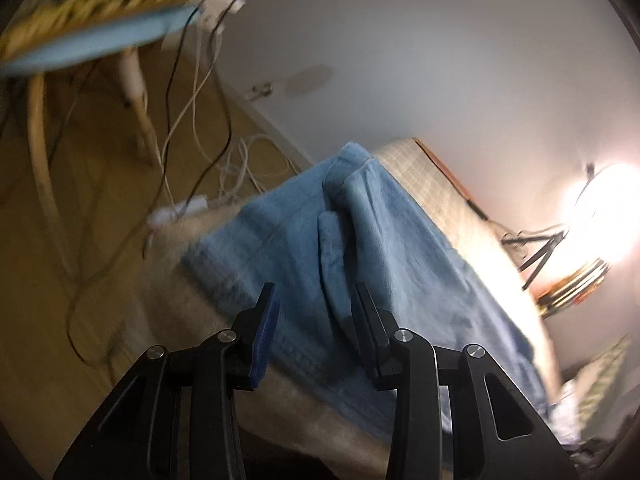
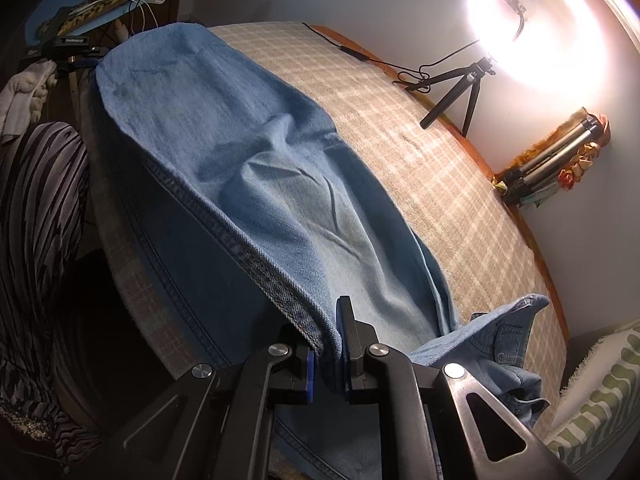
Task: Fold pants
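Observation:
Light blue jeans (image 2: 240, 140) lie folded lengthwise on a table covered with a checked cloth (image 2: 420, 160). My right gripper (image 2: 328, 336) is shut on the thick seamed edge of the jeans near their waist end, and the cloth bunches between its pads. In the blurred left wrist view the far end of the jeans (image 1: 360, 240) lies over the table's corner (image 1: 420, 176). My left gripper (image 1: 315, 292) hovers just above that end. It stands open, with a clear gap between its fingers and no cloth pinched in them.
A lit ring light (image 2: 540, 24) on a small tripod (image 2: 460, 92) stands at the table's far edge, with folded tripods (image 2: 560, 152) beside it. Cables (image 1: 200, 120) trail across the wooden floor beyond the left end. A person's striped clothing (image 2: 36, 220) is at the left, a green-striped cushion (image 2: 600, 400) at the right.

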Demonstrator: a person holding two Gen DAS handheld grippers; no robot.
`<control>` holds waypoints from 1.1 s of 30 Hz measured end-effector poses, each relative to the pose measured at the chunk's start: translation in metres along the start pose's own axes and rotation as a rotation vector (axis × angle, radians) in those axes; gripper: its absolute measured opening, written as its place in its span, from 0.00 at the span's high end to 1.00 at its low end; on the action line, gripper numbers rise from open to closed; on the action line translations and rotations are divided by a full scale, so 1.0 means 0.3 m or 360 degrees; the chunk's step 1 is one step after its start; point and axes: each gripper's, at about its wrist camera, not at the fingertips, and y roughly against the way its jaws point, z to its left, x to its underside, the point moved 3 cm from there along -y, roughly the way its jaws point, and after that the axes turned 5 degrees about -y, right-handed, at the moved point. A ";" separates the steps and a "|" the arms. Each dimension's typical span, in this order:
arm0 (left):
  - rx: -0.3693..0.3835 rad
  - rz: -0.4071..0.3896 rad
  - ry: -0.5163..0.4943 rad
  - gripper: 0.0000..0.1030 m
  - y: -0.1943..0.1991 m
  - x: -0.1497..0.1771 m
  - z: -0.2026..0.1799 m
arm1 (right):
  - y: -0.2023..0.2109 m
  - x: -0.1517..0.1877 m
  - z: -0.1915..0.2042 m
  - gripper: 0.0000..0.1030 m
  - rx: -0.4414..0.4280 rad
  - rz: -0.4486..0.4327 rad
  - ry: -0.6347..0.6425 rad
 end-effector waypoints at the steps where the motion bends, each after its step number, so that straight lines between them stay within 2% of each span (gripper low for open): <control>1: -0.0038 -0.0014 -0.0059 0.66 -0.009 -0.015 -0.012 | -0.001 0.002 0.000 0.93 -0.0002 0.0002 0.0001; 3: -0.0090 -0.0017 -0.0186 0.66 -0.045 -0.048 -0.031 | -0.002 0.007 -0.002 0.93 -0.0008 0.0007 -0.0001; 7: -0.0122 0.0051 -0.0316 0.66 -0.116 -0.095 -0.038 | -0.002 0.012 -0.006 0.92 -0.0015 0.0008 -0.0009; 13: -0.0169 0.0148 -0.0577 0.65 -0.183 -0.079 -0.084 | -0.017 0.000 -0.009 0.92 -0.0019 0.0022 -0.0006; 18: -0.0193 0.0127 -0.0611 0.64 -0.198 -0.088 -0.092 | -0.023 -0.006 -0.005 0.92 -0.0021 0.0031 0.0004; 21: -0.0213 0.0110 -0.0718 0.69 -0.209 -0.076 -0.115 | -0.024 -0.005 -0.008 0.92 -0.0020 0.0035 -0.0001; 22: -0.0192 0.0103 -0.0738 0.80 -0.210 -0.071 -0.120 | -0.024 -0.005 -0.009 0.92 -0.0021 0.0035 -0.0003; 26: -0.0163 0.0057 -0.0709 0.84 -0.191 -0.065 -0.132 | -0.025 -0.004 -0.010 0.92 -0.0020 0.0036 -0.0001; 31: -0.0188 -0.0092 -0.0465 0.85 -0.086 -0.085 -0.038 | -0.025 -0.006 -0.010 0.92 -0.0023 0.0038 -0.0004; 33: -0.0233 -0.0140 -0.0397 0.85 -0.042 -0.088 0.009 | -0.028 -0.003 -0.012 0.92 -0.0025 0.0038 -0.0004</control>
